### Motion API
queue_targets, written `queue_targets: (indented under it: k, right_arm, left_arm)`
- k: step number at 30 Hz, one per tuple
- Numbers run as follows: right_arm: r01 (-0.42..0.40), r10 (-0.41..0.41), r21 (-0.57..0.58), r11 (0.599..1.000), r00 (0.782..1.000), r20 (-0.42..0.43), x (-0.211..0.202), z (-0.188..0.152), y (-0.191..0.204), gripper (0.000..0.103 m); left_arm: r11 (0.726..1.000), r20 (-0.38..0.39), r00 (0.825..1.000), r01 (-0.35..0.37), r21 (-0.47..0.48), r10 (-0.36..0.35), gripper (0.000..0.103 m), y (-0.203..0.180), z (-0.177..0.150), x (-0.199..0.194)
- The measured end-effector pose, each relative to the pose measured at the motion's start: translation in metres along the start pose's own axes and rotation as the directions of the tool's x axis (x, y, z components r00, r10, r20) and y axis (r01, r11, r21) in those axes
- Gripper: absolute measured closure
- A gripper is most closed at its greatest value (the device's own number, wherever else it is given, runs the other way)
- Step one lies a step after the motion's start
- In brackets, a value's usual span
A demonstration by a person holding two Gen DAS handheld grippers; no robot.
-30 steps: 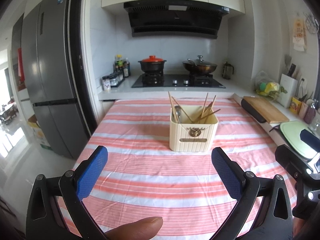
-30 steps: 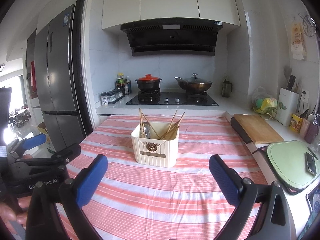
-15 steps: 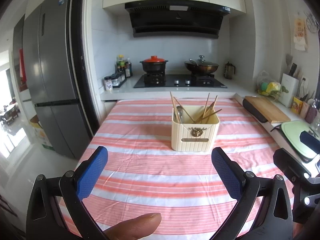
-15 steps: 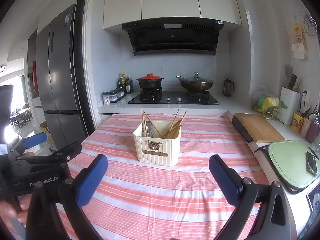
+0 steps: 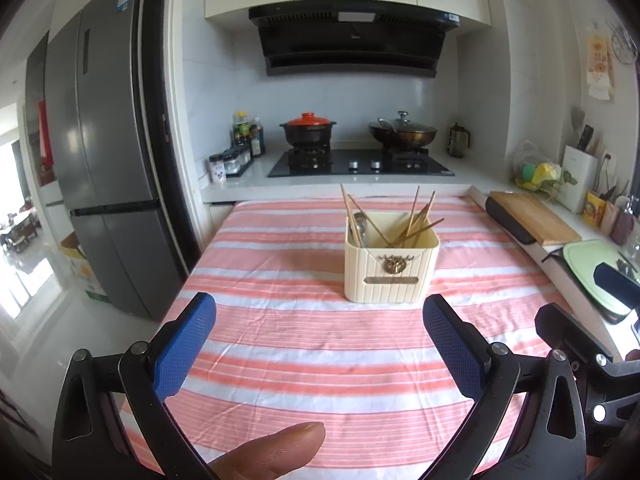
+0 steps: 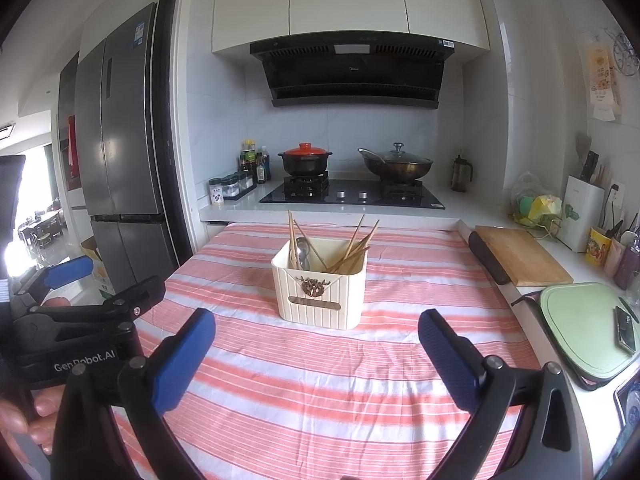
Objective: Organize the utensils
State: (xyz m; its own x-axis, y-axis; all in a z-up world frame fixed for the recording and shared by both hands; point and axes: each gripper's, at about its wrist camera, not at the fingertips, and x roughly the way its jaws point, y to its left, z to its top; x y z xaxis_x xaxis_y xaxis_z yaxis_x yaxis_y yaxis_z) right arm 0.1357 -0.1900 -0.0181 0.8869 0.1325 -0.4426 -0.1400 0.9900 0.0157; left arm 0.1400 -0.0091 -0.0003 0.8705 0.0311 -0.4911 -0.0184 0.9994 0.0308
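Cream-coloured and ribbed, the utensil holder [image 5: 391, 270] stands upright on the pink-and-white striped tablecloth [image 5: 320, 344], toward the far half of the table and close to its middle line. A small brass ornament and a narrow label slot mark its near face. Inside it, wooden chopsticks [image 5: 416, 220] lean at mixed angles, some toward the left wall and more fanned to the right, and a metal spoon [image 5: 359, 226] stands with its bowl up near the left side; the right wrist view shows the same spoon [image 6: 303, 254] among the chopsticks [image 6: 352, 250].

From the left wrist view, the left gripper [image 5: 320, 340] hovers over the near part of the cloth, its blue-padded fingers [image 5: 184, 348] spread wide apart with nothing between them. A fingertip of the person's hand [image 5: 276, 452] shows at the bottom edge. The holder sits beyond the gap between the fingers, slightly to the right of it, well clear of both pads.

From the right wrist view, the right gripper [image 6: 316, 348] is likewise spread wide and empty, and the utensil holder [image 6: 320, 284] lies ahead of the gap, not touched by either pad. The left gripper's body appears at the left edge of this view.

Behind the table runs a white counter with a black hob [image 5: 360, 164] carrying a red-lidded pot [image 5: 308, 130] and a lidded wok [image 5: 402, 132]. A wooden cutting board [image 5: 532, 222] lies on the counter to the right, and a grey refrigerator [image 5: 108, 140] stands to the left.
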Motion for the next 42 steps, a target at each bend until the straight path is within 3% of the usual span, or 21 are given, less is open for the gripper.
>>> queue_targets:
  k: [42]
  right_arm:
    - [-0.030, 0.030, -0.020, 0.999, 1.000, 0.003, -0.005, 0.000, 0.010, 0.000]
  left_arm:
    - [1.000, -0.002, 1.000, 0.009, 0.001, -0.009, 0.000, 0.000, 0.001, 0.001]
